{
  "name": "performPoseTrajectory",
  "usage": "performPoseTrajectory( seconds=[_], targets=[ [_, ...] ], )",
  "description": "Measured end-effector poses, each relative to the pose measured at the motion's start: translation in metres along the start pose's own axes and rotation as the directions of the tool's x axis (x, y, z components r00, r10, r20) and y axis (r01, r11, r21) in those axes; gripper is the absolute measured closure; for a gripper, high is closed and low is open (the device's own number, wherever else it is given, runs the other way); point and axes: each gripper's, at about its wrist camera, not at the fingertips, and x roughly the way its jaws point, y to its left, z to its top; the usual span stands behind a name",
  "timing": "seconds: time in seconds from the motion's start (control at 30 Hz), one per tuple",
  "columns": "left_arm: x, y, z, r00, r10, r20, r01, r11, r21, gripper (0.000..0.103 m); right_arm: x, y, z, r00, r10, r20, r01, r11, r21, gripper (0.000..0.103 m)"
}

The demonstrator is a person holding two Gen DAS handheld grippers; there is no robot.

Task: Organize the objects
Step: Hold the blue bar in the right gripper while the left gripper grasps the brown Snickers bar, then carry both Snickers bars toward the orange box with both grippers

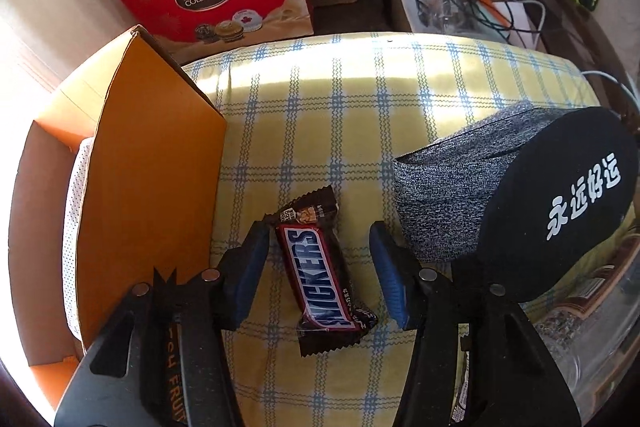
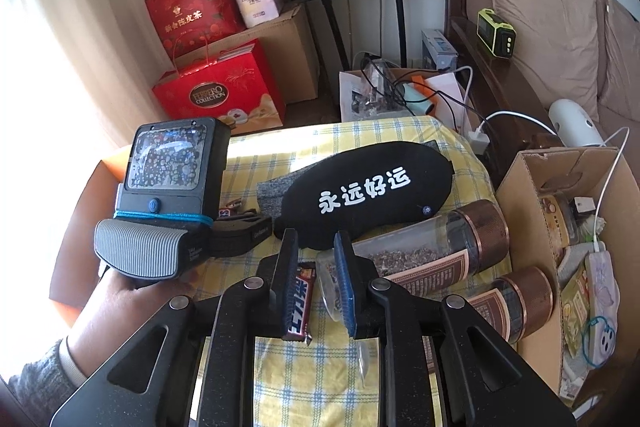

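Observation:
A Snickers bar (image 1: 324, 273) lies on the yellow checked cloth (image 1: 340, 115). My left gripper (image 1: 320, 259) is open, its blue pads on either side of the bar, not touching it. A black eye mask (image 1: 560, 203) with white characters lies to the right on its grey band (image 1: 444, 187). An open orange box (image 1: 152, 163) stands to the left. In the right wrist view my right gripper (image 2: 316, 259) is partly open and empty above a second Snickers bar (image 2: 300, 303) and a clear jar (image 2: 420, 247). The mask (image 2: 368, 191) lies beyond it. The left gripper body (image 2: 160, 203) is at left.
A second copper-lidded jar (image 2: 516, 303) lies at the table's right edge. An open cardboard box (image 2: 568, 251) with several items stands to the right. Red gift bags (image 2: 220, 95), speakers and a cable-filled box lie beyond the table. A sofa (image 2: 540, 19) is at far right.

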Motion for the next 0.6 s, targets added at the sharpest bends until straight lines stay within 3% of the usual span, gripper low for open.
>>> performPoseTrajectory(
  seconds=[0.03,0.13,0.37,0.6],
  targets=[
    [-0.001,0.0,-0.001,1.0,-0.007,0.004,0.007,1.0,0.007,0.056,-0.001,0.001,-0.003,1.0,0.003,-0.001,-0.003,1.0,-0.001,0.081],
    [-0.002,-0.002,0.0,1.0,-0.02,0.01,0.02,0.999,0.044,0.076,-0.002,0.004,-0.008,1.0,0.014,-0.004,-0.014,1.0,0.0,0.081],
    [-0.006,0.01,0.001,0.993,-0.118,-0.022,0.119,0.991,0.057,0.077,-0.003,0.012,-0.008,1.0,0.023,-0.002,-0.023,1.0,-0.008,0.081],
    [-0.044,0.02,-0.001,0.974,-0.227,0.022,0.224,0.971,0.085,0.077,0.0,0.014,-0.014,0.999,0.034,-0.02,-0.034,0.999,-0.001,0.081]
  ],
)
